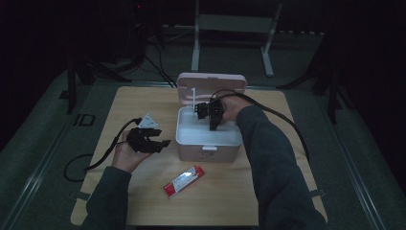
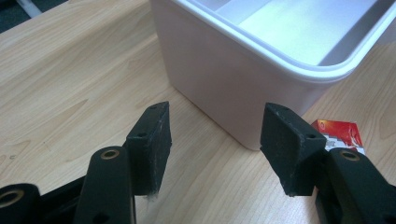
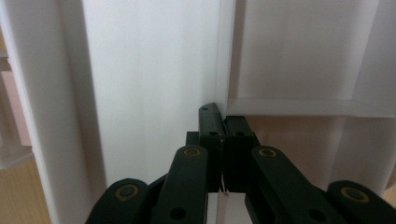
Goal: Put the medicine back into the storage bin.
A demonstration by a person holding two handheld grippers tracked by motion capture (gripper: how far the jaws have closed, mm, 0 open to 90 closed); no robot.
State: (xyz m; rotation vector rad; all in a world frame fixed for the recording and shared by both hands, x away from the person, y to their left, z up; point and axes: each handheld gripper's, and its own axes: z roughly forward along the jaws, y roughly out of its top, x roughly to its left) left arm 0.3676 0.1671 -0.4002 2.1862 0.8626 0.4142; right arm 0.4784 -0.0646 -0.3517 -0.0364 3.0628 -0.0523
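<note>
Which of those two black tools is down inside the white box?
The right tool, held by the hand reaching over the white box, jaws shut. The left tool rests outside on the wooden table, jaws open.

red packet (image 2: 340, 133) partly hidden behind fingers (image 2: 292, 147), print perhaps too small

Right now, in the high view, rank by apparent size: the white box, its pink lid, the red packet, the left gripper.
1. white box
2. pink lid, slightly smaller, though it stands farther back
3. left gripper and red packet: too alike to rank
</note>
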